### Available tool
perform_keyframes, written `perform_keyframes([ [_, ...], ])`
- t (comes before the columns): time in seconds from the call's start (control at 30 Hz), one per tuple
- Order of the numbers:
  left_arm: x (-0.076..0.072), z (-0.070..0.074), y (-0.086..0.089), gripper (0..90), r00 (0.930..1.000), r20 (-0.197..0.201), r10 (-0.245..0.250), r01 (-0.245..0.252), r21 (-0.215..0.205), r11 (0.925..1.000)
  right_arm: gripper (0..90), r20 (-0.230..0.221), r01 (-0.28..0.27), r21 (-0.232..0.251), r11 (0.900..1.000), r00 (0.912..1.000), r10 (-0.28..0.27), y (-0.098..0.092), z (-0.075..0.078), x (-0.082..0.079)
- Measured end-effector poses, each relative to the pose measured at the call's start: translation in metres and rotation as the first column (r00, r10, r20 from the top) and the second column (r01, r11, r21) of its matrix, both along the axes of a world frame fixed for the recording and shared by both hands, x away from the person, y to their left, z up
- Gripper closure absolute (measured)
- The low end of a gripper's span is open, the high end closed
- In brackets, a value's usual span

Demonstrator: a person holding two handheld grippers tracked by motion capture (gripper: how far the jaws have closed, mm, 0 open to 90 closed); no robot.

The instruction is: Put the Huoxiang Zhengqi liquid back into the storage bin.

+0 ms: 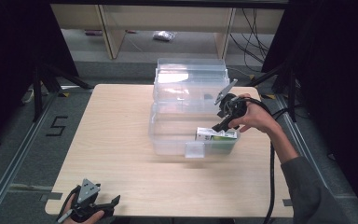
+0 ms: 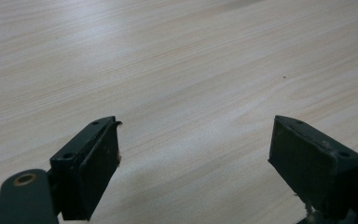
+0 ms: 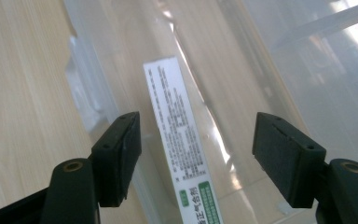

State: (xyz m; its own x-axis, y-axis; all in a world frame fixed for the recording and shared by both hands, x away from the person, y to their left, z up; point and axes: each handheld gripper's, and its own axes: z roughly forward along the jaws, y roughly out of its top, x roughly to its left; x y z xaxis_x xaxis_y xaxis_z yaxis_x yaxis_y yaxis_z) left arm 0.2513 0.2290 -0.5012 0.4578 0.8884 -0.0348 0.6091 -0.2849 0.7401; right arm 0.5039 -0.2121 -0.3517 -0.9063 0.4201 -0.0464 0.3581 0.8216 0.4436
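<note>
Nearest the camera, the left gripper (image 1: 103, 206) rests spread and empty at the table (image 1: 121, 140)'s front edge. Farther off, a white-and-green box (image 1: 217, 135) lies on edge in the clear bin (image 1: 168, 140)'s front right corner, long axis along the front wall. Above it hangs the right gripper (image 3: 196, 158), jaws parted, touching nothing.

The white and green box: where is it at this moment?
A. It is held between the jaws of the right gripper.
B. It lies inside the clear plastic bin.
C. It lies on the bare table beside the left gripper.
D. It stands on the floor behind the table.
B: the white and green box lies inside the clear plastic bin, with the jaws of the right gripper open above it, not touching.
</note>
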Motion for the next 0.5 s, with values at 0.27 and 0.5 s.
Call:
perform_keyframes([
  [0.27,-0.001,-0.001,-0.001,15.3,0.9999,0.009,0.007,-0.007,0.000,1.0000,28.0,0.040,0.120,0.078,0.990,0.9916,-0.123,0.000,0.002,-0.018],
  [0.5,-0.001,0.000,0.000,15.4,1.0000,0.007,-0.002,0.002,0.000,1.0000,27.7,0.069,0.151,0.152,0.977,0.9843,-0.162,0.002,0.002,-0.035],
])
